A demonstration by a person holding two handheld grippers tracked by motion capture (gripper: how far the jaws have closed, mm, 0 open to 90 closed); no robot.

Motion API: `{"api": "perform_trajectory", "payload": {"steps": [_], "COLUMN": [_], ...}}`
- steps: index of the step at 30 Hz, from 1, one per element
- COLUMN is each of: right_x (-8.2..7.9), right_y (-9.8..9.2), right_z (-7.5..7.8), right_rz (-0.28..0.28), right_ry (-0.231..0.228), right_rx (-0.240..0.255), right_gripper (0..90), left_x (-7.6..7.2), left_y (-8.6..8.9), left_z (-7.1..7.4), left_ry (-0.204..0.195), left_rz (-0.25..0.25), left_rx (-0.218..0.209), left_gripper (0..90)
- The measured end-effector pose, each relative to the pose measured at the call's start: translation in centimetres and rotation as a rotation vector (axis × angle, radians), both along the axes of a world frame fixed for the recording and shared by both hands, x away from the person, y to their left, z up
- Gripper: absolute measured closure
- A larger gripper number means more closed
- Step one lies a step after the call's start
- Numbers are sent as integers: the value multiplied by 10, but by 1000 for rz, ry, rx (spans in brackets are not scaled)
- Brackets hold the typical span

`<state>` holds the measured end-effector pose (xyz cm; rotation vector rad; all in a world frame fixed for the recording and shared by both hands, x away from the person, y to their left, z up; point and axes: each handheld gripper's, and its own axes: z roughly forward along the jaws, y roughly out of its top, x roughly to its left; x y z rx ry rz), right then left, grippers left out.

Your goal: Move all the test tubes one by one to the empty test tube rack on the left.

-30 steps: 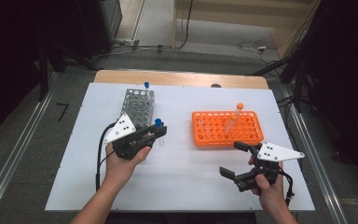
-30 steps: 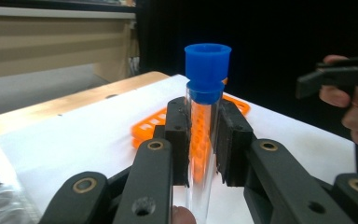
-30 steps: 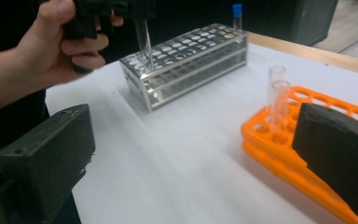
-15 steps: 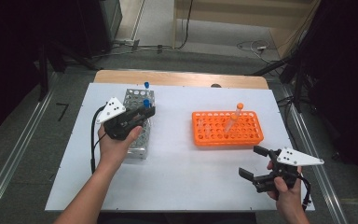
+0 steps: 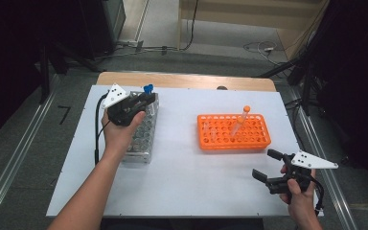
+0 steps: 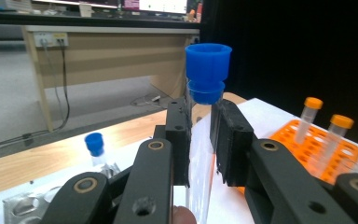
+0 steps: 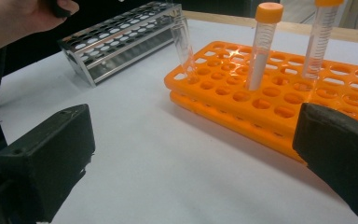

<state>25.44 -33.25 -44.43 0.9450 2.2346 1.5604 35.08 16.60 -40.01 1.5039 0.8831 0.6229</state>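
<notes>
Clearly the left gripper (image 5: 143, 102) has its fingers (image 6: 179, 135) clamped on a clear tube (image 6: 200, 158) with a blue cap (image 6: 207, 70), held upright above the far end of the metal rack (image 5: 141, 139) on the table (image 5: 187, 187). Another blue-capped tube (image 6: 94, 145) stands in that rack. Near the table's front edge, the right gripper (image 5: 268, 165) hovers with its fingers (image 7: 46, 163) spread wide, gripping nothing. Between them sits the orange rack (image 5: 233, 132), holding two orange-capped tubes (image 7: 261, 44) and an uncapped one (image 7: 183, 44).

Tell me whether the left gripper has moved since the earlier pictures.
Yes. The left gripper, shut on the blue-capped tube, has gone from the near end of the metal rack toward its far end.
</notes>
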Motion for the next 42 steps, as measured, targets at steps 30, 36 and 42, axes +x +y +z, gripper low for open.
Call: {"api": "perform_trajectory", "payload": {"steps": [30,36,42], "right_x": [2,1,1], "right_y": [-3,-6,-6], "right_z": [-6,-4,-2], "right_rz": [-16,-9,-1], "right_ry": [11,-4,-11], "right_rx": [-7,-2,6], "right_gripper": [0,0,0], "left_x": [70,75,77], "left_y": [1,-3,-2], "left_z": [-30,-32,-33], "left_ry": [46,77,109], "left_rz": [170,191,212], "left_rx": [-6,21,17], "left_gripper": [771,771,771]}}
